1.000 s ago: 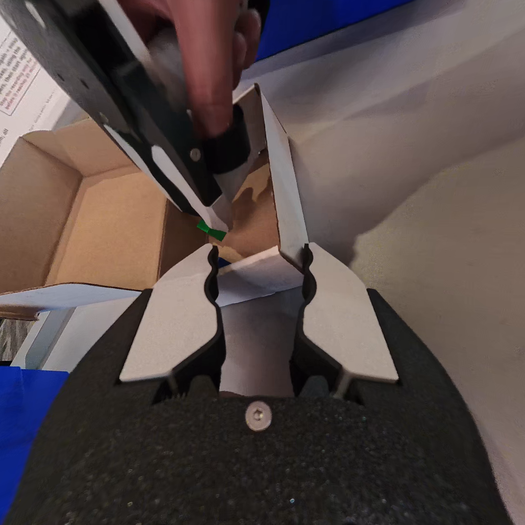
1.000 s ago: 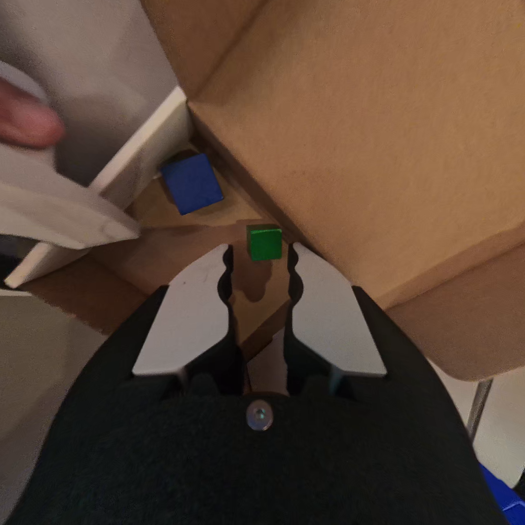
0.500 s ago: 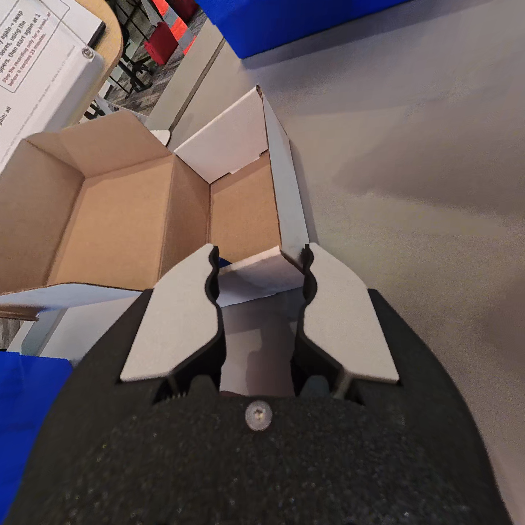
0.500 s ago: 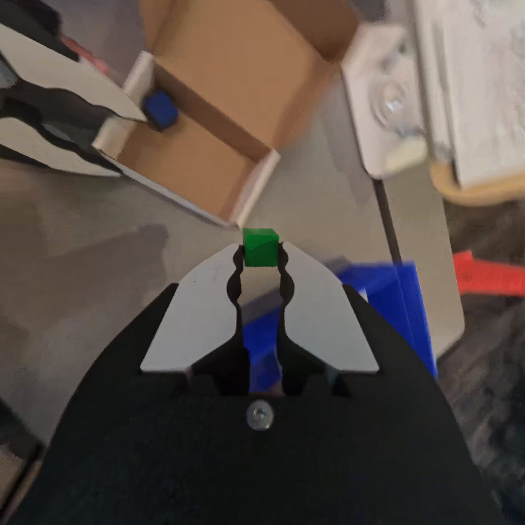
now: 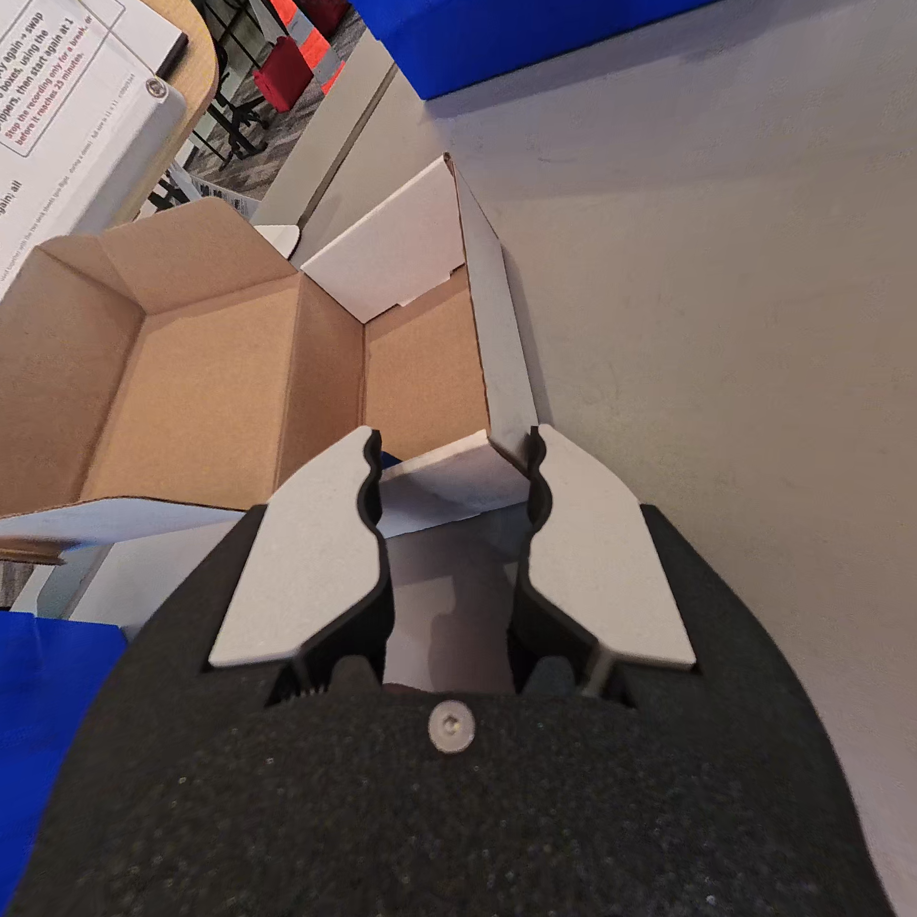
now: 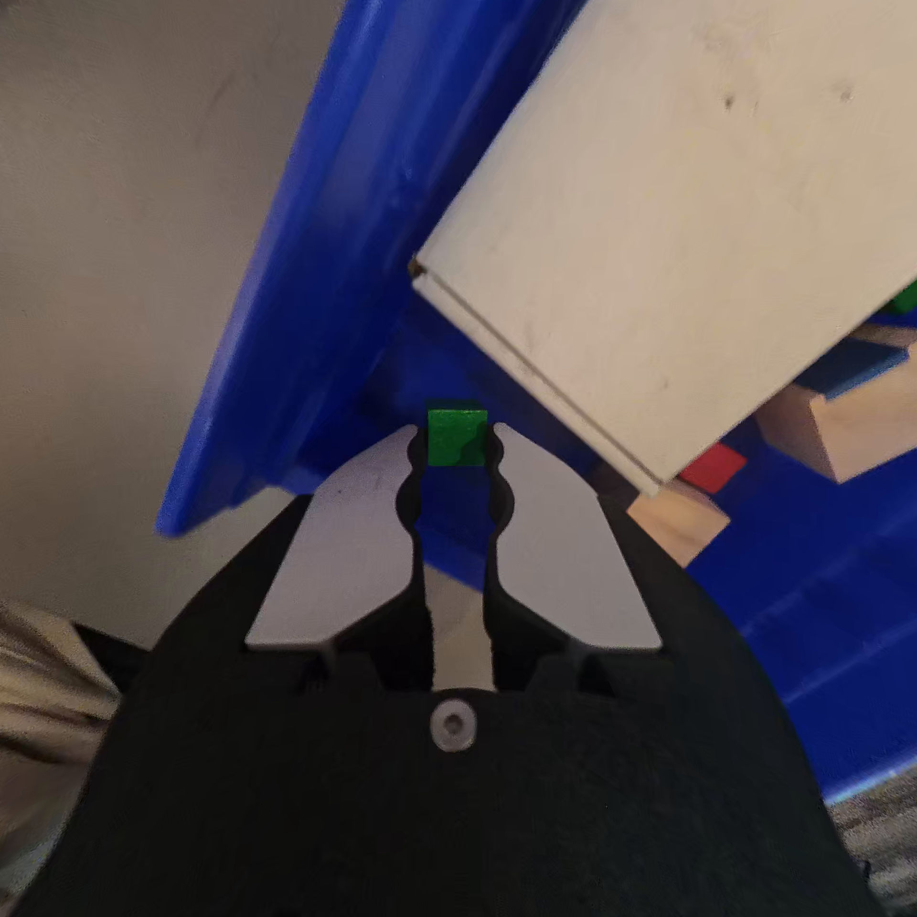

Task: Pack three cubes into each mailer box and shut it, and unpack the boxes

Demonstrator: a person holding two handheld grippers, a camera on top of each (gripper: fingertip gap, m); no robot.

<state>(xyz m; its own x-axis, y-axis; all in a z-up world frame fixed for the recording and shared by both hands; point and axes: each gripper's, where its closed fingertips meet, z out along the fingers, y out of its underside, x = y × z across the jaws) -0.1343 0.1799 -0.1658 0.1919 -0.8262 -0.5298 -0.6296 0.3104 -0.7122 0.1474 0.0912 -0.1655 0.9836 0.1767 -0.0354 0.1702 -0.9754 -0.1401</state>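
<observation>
Right gripper (image 6: 456,439) pinches green cube (image 6: 455,436) at its tips over blue bin (image 6: 307,258) (prob. unpacking), while left gripper (image 5: 454,436), jaws apart w/ nothing held, braces open mailer box (image 5: 501,357).

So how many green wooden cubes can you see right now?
2. One green wooden cube is pinched in the right gripper over the blue plastic bin; another green one peeks from behind the closed white cardboard mailer box. More may be hidden.
</observation>
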